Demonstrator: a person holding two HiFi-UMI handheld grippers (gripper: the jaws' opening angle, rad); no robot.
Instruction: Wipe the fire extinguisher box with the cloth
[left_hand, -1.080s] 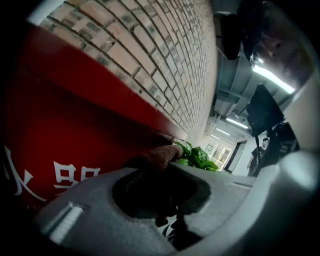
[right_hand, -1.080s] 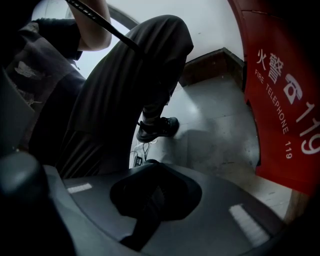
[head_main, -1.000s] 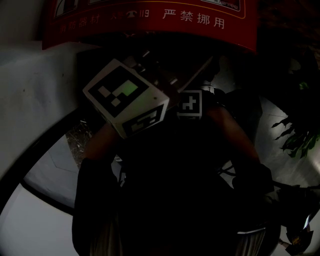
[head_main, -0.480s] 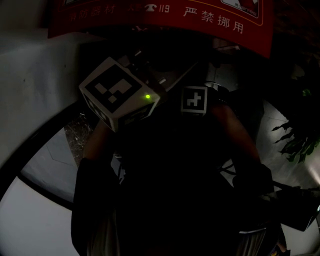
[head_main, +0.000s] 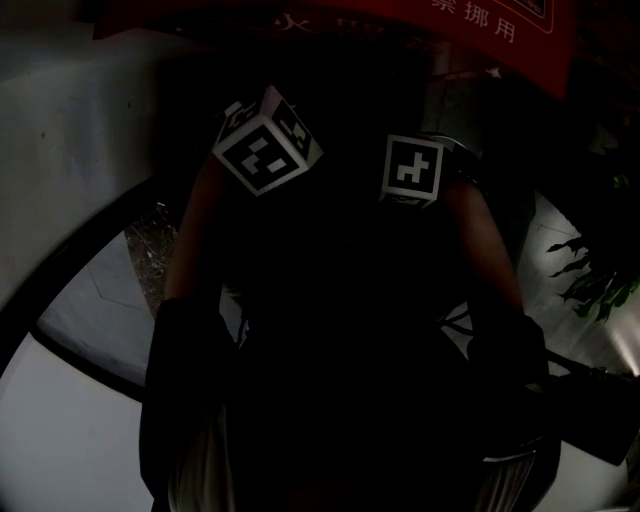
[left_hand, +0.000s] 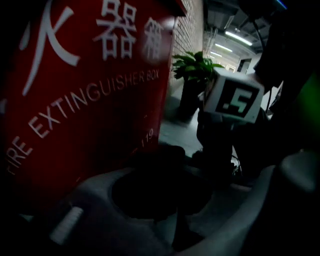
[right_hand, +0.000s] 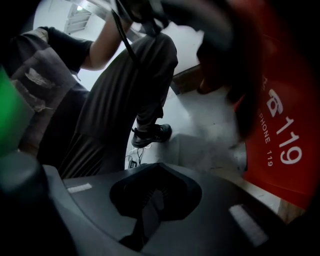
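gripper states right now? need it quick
Left gripper: closed on a dark wad, apparently the cloth; the picture is dim.
Right gripper: closed, nothing held.

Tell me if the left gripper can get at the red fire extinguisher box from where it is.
Probably yes: the fire extinguisher box looms close beside the left gripper, with nothing seen between them.

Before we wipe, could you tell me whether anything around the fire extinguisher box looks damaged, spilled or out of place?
Nothing stands out. The red box shows no dent or stain on its lettered face, and the plant beyond it stands upright. The pictures are dark, so small marks could go unseen.
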